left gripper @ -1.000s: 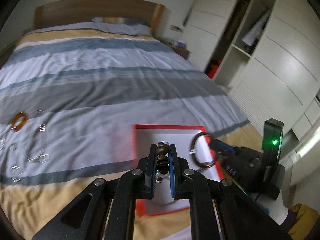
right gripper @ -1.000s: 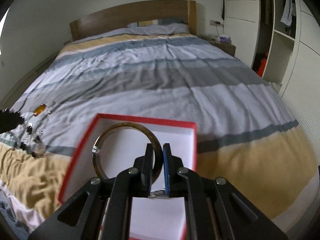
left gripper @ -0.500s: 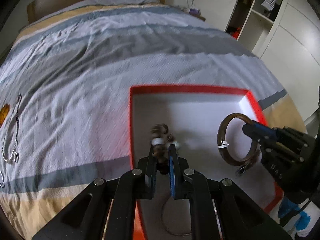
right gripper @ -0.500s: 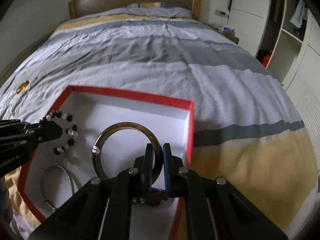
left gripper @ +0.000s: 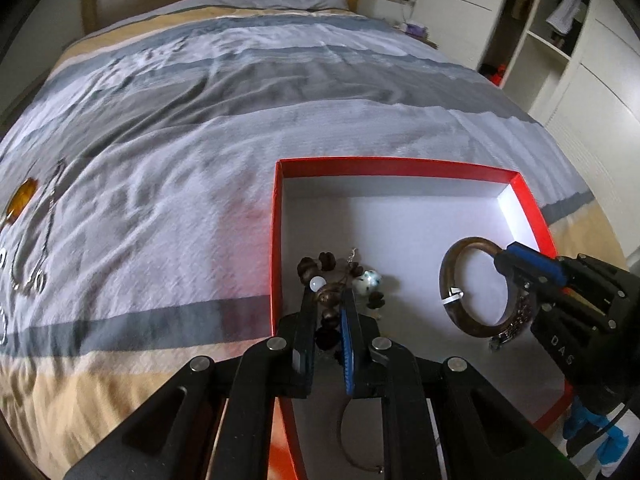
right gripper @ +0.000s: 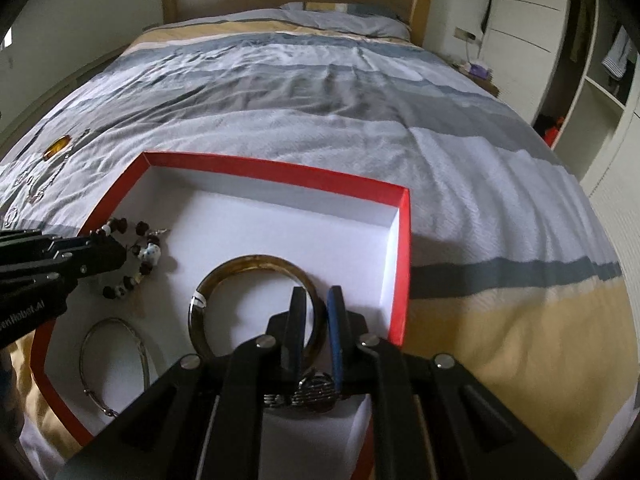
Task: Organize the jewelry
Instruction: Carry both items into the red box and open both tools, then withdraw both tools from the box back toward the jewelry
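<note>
**Two bracelets lowered into the red box**

Our left hand-held gripper [left gripper: 329,300] is nearly closed, its jaws pinching the beaded bracelet [left gripper: 332,280], whose loose beads lie on the white floor of the red box [left gripper: 276,240] near its 9 o'clock wall. Our right hand-held gripper [right gripper: 316,300] stands a little apart around the rim of the brown bangle [right gripper: 224,276]; we cannot tell whether its pads press on it. The bangle rests in the box toward 5 o'clock. A thin silver bangle [right gripper: 114,360] lies at 7 o'clock in the box, a watch [right gripper: 316,390] under the right jaws. The box sits on the striped bed [right gripper: 360,120]; at the bed's 9 o'clock edge we see an amber piece [right gripper: 58,146] and chains [left gripper: 44,240].
</note>
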